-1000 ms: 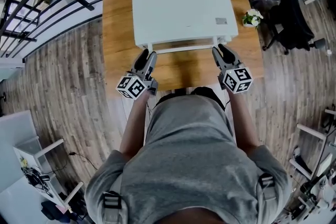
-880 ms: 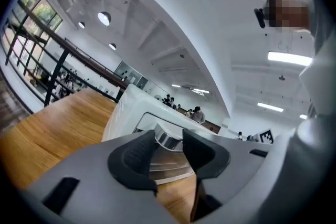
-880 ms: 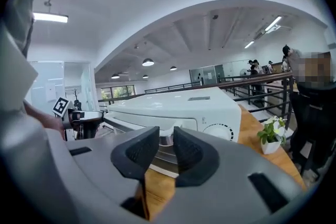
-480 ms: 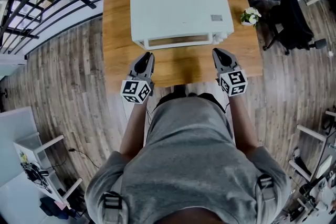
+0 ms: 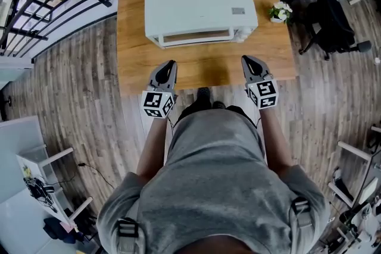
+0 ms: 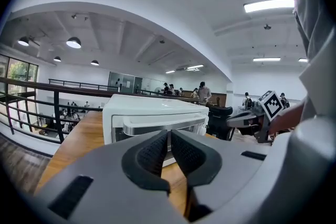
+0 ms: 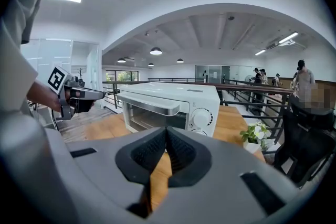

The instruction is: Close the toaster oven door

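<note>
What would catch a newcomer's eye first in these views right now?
The white toaster oven sits centred on the wooden table, its door shut. The left gripper and right gripper hover at the table's near edge, both empty; the left's jaws have just been closing, the right's are shut. A small potted plant stands right of the oven.

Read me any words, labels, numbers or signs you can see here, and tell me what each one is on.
Nothing here can be read as text.
The grey label on top of the toaster oven: too small to read.
The marks round the oven's knob: too small to read.
The marker cubes: black-and-white square patterns only, no words or numbers.
</note>
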`<state>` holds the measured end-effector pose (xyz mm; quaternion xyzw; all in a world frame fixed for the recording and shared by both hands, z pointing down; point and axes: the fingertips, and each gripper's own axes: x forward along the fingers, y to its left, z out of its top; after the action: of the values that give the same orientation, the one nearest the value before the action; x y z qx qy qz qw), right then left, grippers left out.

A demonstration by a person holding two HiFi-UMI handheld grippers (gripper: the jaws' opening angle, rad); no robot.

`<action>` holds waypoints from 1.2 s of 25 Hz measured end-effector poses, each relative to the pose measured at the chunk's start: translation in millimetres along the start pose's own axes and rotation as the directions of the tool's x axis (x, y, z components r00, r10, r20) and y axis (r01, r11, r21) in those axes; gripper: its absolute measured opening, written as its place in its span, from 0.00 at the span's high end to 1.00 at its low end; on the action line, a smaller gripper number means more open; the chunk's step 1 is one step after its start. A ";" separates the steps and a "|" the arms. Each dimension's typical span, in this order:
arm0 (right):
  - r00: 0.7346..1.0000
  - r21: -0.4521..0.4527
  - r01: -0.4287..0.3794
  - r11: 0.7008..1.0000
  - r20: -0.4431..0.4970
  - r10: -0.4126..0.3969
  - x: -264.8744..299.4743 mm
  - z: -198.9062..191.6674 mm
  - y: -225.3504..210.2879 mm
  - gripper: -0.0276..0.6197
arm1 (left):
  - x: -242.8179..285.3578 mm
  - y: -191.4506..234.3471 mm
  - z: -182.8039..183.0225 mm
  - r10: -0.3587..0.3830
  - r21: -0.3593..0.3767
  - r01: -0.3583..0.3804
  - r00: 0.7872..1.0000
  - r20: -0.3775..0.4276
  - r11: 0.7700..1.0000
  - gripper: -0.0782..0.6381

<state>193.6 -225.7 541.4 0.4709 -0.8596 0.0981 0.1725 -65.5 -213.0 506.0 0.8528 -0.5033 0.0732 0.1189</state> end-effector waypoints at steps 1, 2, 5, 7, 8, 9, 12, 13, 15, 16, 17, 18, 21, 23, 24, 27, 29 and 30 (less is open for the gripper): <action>1.000 0.000 -0.007 1.000 0.001 0.007 -2.6 -1.1 1.5 0.95 | -3.6 -2.7 -0.2 0.005 0.005 -0.005 1.000 -0.002 1.000 0.84; 1.000 -0.001 -0.014 1.000 0.003 0.014 -5.0 -1.9 2.8 0.95 | -7.0 -5.5 -0.4 0.010 0.010 -0.010 1.000 -0.004 1.000 0.84; 0.999 -0.003 -0.032 0.999 0.004 0.032 -10.9 -4.0 7.0 0.95 | -16.6 -14.1 -1.8 0.021 0.018 -0.021 1.000 -0.010 1.000 0.85; 0.999 -0.008 -0.044 0.999 0.002 0.044 -14.0 -6.7 10.1 0.95 | -22.9 -19.6 -4.5 0.029 0.019 -0.029 0.999 -0.016 0.999 0.85; 0.999 -0.010 -0.050 0.999 0.001 0.050 -15.7 -8.3 11.5 0.95 | -25.8 -22.5 -6.4 0.033 0.019 -0.033 0.999 -0.020 0.999 0.85; 0.998 -0.011 -0.056 0.998 0.000 0.056 -17.4 -9.6 12.7 0.95 | -28.5 -25.4 -8.1 0.037 0.018 -0.036 0.999 -0.025 0.999 0.85; 0.998 -0.015 -0.070 0.997 -0.002 0.070 -22.5 -12.3 16.0 0.95 | -35.8 -33.1 -11.8 0.042 0.015 -0.042 0.998 -0.035 0.999 0.85; 0.997 -0.015 -0.074 0.997 -0.001 0.074 -24.1 -13.5 16.7 0.95 | -37.6 -35.6 -13.4 0.044 0.013 -0.043 0.998 -0.038 0.999 0.85; 0.997 -0.012 -0.082 0.997 -0.002 0.082 -27.5 -18.1 17.2 0.95 | -39.5 -40.7 -18.1 0.047 0.009 -0.046 0.998 -0.045 0.999 0.85; 0.996 -0.011 -0.086 0.996 -0.004 0.086 -29.4 -21.1 17.2 0.95 | -40.2 -43.4 -20.5 0.048 0.007 -0.048 0.998 -0.048 0.999 0.85; 0.996 -0.010 -0.090 0.996 -0.005 0.090 -31.7 -24.0 17.4 0.95 | -41.0 -46.4 -22.7 0.049 0.006 -0.049 0.998 -0.050 0.999 0.85; 0.996 -0.009 -0.093 0.996 -0.006 0.093 -34.5 -26.8 17.6 0.95 | -42.0 -49.7 -24.4 0.050 0.006 -0.050 0.997 -0.052 0.999 0.85; 0.995 -0.007 -0.097 0.995 -0.008 0.097 -44.5 -33.9 17.9 0.95 | -45.5 -61.4 -28.1 0.048 0.009 -0.048 0.997 -0.057 0.999 0.85; 0.995 -0.006 -0.096 0.995 -0.007 0.096 -51.4 -37.9 17.8 0.95 | -48.0 -69.5 -30.2 0.046 0.013 -0.045 0.997 -0.060 0.999 0.85; 0.995 -0.004 -0.096 0.995 -0.007 0.096 -54.7 -40.3 17.6 0.95 | -49.1 -73.5 -31.8 0.045 0.015 -0.044 0.997 -0.062 0.999 0.85; 0.995 0.002 -0.098 0.995 -0.009 0.098 -64.3 -51.2 15.9 0.95 | -51.5 -86.8 -39.2 0.039 0.019 -0.038 0.997 -0.068 0.999 0.85; 0.995 0.007 -0.095 0.995 -0.012 0.095 -70.4 -57.9 14.1 0.95 | -52.6 -95.1 -43.0 0.034 0.021 -0.033 0.997 -0.072 0.999 0.85; 0.996 0.010 -0.093 0.996 -0.012 0.093 -73.2 -60.0 13.6 0.95 | -53.3 -98.3 -44.3 0.032 0.021 -0.030 0.997 -0.075 0.999 0.85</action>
<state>230.7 -141.7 568.1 0.4304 -0.8791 0.1129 0.1709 -5.4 -110.2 522.8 0.8426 -0.5109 0.1120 0.1279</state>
